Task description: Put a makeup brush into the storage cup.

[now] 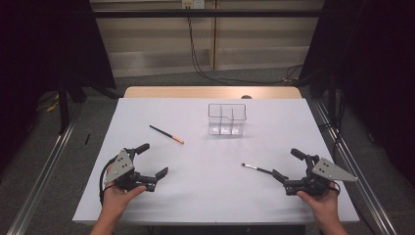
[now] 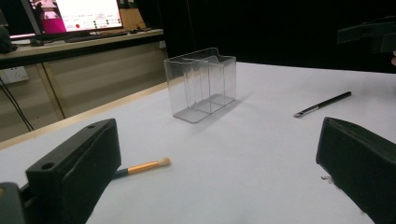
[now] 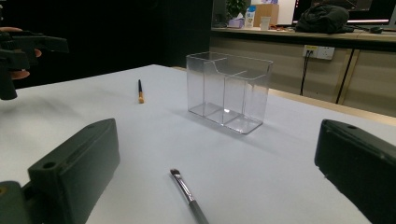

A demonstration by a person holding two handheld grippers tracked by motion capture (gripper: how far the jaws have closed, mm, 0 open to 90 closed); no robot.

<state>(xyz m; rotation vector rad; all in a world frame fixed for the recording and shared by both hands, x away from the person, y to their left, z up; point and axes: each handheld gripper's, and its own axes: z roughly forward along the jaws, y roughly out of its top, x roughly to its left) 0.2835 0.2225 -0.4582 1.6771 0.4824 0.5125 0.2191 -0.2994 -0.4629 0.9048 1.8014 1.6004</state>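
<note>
White desk (image 1: 205, 196) under dark curtains, and right at its far middle stands the landmark, a clear acrylic organizer (image 1: 227, 119) with upright compartments, all of them bare. Down at the near left of the organizer the left gripper (image 1: 152, 160) rests in the person's hand, jaws spread wide, nothing between them. Over at the near right, the right gripper (image 1: 288, 165) mirrors it, jaws released as well, and gripping nothing. Two makeup brushes wait flat on the desk: one with a black handle, gold ferrule and pale tip (image 1: 167, 134) lies to the left of the organizer, well apart from it, and a slim silver-ferruled black brush (image 1: 256, 169) lies nearer than the organizer and off to its right, just in front of the right gripper's jaws. My read: the pickup is about to start, and the slim brush looks like the right hand's call. To do it cleanly, line the jaws across the handle, not along it, come down low so the pads straddle the thin shaft near its middle, and close gently, since a round handle can roll or skid on that smooth surface. Then tip it upright before lowering it into a compartment.
</note>
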